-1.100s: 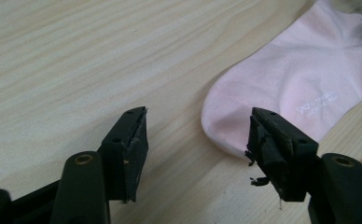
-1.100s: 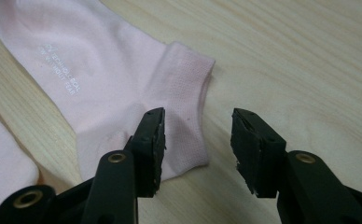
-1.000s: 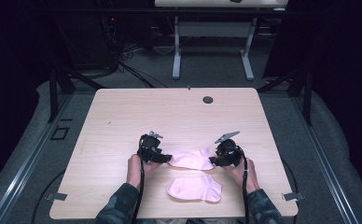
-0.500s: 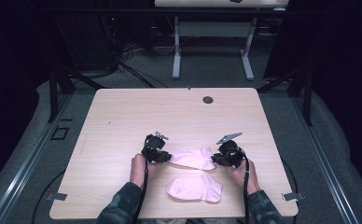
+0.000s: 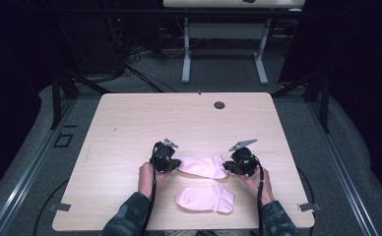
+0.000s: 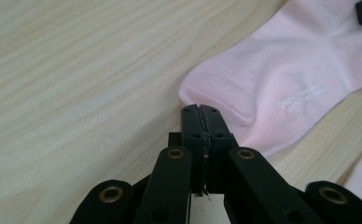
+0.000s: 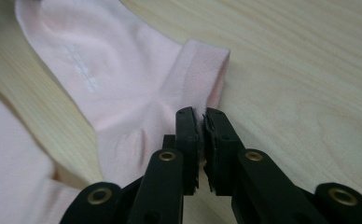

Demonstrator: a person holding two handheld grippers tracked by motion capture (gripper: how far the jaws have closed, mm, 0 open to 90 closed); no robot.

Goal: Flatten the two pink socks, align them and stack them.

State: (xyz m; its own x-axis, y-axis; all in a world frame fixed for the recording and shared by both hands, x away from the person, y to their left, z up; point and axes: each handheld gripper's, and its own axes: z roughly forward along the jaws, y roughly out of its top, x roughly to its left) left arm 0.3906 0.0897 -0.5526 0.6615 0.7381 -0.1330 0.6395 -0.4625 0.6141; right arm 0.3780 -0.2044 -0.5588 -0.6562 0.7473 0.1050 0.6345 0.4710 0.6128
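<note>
Currently lying on the table: two pink socks. Far sock is being pinched at both ends, left gripper and right gripper having just closed on it. Near sock is lying free.

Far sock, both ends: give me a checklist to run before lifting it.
1. Left gripper shut on the far sock, at its toe end: ok.
2. Right gripper shut on its cuff end; fabric shows between the pads: ok.
3. How deep the left bite goes: cannot tell.
4. Near sock apart from the far one: ok.
5. Table around both socks free of other things: ok.
</note>
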